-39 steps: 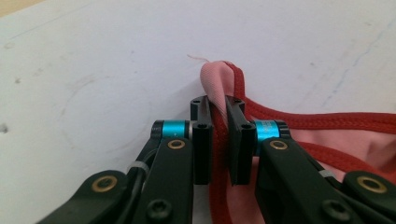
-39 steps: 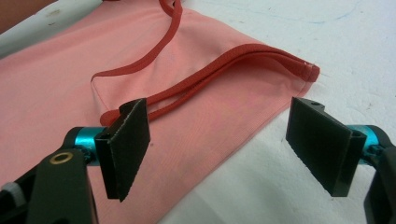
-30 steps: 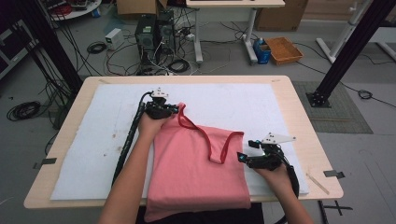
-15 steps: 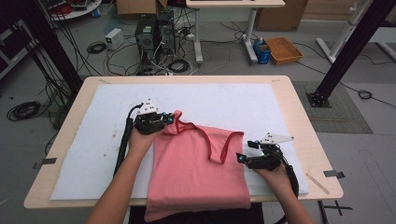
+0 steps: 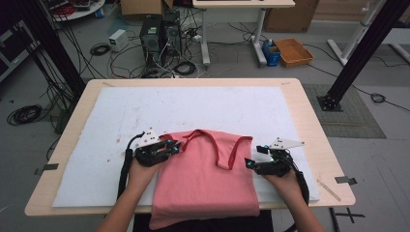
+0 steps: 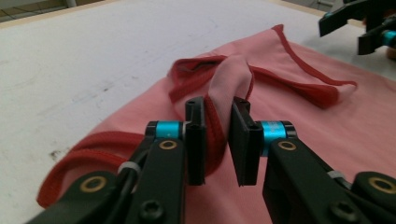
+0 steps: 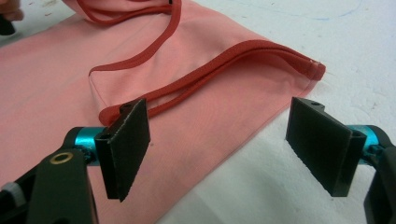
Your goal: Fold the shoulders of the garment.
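While left hand-held gripper [image 6: 217, 140] pinches the pink top's [image 5: 205, 179] strap, right hand-held gripper [image 7: 219, 149] gapes wide.

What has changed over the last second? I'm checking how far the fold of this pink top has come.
The left tongs, shut on the pink top's shoulder strap, have pulled it back toward the person, so the pink top now lies shorter on the white mat. The right tongs stayed open at the top's right edge, holding nothing.
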Tool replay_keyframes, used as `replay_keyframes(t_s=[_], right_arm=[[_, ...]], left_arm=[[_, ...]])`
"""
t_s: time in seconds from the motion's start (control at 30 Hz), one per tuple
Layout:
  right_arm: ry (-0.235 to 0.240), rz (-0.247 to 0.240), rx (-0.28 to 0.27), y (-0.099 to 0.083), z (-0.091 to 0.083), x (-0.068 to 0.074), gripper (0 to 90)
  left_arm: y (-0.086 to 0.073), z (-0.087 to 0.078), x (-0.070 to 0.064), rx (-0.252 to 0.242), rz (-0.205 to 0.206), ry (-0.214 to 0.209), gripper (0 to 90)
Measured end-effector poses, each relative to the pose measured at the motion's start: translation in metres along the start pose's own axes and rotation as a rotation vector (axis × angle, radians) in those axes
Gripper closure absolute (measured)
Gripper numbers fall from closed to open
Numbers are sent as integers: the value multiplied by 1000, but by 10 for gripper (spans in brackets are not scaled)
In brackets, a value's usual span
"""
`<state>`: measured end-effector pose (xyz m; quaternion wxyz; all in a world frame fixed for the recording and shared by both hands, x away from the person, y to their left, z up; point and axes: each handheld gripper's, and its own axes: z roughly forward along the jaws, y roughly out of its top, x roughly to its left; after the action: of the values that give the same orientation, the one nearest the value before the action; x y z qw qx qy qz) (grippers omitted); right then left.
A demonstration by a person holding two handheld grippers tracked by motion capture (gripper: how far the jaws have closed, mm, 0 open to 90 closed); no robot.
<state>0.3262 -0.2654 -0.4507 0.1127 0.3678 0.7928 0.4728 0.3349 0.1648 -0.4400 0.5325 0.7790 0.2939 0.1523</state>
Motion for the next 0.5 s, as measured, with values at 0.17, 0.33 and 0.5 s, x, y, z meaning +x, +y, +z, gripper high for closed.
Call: replay_keyframes(t_s=[0.17, 0.33, 0.5], right_arm=[[-4, -8, 1, 0, 0, 1, 216], [2, -5, 2, 0, 0, 0, 216], [2, -5, 8, 0, 0, 1, 216]], left_arm=[[-3, -18, -4, -20, -26, -13, 665], [5, -24, 0, -36, -50, -23, 499], [9, -12, -3, -8, -22, -25, 477]])
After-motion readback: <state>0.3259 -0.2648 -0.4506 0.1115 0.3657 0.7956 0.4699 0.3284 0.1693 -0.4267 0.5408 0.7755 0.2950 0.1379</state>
